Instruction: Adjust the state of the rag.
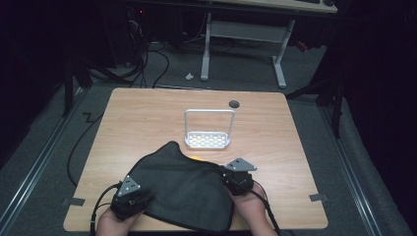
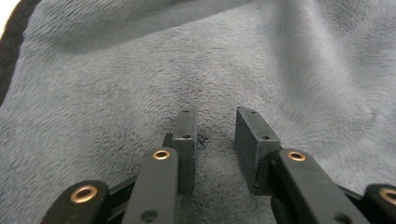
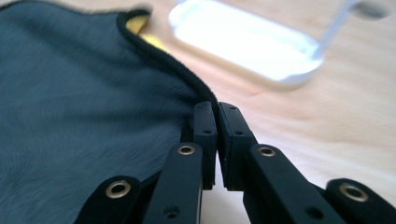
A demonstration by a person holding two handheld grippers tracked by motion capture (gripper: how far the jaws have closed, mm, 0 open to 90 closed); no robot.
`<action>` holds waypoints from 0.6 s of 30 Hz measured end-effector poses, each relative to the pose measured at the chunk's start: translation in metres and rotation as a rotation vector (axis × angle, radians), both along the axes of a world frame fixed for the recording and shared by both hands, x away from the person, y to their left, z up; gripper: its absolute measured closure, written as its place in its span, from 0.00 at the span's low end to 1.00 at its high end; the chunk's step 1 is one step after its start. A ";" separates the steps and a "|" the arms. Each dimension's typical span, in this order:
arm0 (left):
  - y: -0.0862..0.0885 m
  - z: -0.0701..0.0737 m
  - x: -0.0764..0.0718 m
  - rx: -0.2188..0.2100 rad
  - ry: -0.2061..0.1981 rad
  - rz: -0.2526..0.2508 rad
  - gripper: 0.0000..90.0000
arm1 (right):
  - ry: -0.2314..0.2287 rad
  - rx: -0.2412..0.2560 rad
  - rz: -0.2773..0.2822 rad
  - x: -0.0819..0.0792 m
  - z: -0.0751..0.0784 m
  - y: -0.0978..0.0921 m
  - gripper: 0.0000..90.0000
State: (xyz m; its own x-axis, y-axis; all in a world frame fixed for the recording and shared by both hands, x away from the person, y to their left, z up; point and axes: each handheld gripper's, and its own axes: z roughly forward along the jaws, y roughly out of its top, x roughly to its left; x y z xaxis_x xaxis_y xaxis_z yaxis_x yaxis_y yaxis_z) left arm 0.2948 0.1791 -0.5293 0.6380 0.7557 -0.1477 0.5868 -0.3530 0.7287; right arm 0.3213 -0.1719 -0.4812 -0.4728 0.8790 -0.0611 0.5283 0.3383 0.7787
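High view: dark grey carpet (image 1: 44, 142) surrounds the table, with black cables (image 1: 147, 64) trailing across it at the far left and a metal rail (image 1: 34, 167) running along the floor on the left side. A wooden table (image 1: 147, 118) with a pale grain fills the middle. At its near left edge a person's left hand holds the left gripper (image 1: 132, 196), which rests on the near left corner of a dark cloth (image 1: 182, 187). In the left gripper view its jaws stand apart, with the fleecy cloth (image 2: 116, 84) lying beneath and between them. The cloth spreads over the near middle of the table, and a bit of something yellow (image 1: 196, 158) peeks out at its far edge. Just beyond it stands a white rack (image 1: 208, 129) with a perforated base and a tall hoop handle. A small dark round hole (image 1: 234, 103) sits in the tabletop behind the rack. On the right, the right gripper (image 1: 238, 178) meets the cloth's right edge; the right gripper view shows its jaws closed on the black hem (image 3: 187, 77). Farther back stand the white legs of another desk (image 1: 246, 39).
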 end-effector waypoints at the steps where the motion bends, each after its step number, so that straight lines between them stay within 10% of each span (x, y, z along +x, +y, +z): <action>1: 0.000 0.000 0.000 0.001 -0.001 0.001 0.78 | -0.013 -0.004 -0.013 0.002 0.003 -0.003 0.97; 12: 0.000 0.000 0.000 0.003 -0.003 0.004 0.78 | -0.059 -0.002 -0.092 0.013 0.020 -0.027 0.82; 18: -0.001 0.000 0.001 0.008 -0.007 0.001 0.76 | 0.022 0.018 -0.087 -0.023 -0.006 -0.042 0.71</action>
State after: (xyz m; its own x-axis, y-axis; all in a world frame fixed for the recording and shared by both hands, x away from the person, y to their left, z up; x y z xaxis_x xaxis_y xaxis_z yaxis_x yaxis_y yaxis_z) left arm 0.2953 0.1781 -0.5293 0.6387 0.7572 -0.1372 0.5816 -0.3582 0.7304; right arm 0.2982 -0.2143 -0.4872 -0.3960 0.9176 -0.0351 0.5723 0.2766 0.7720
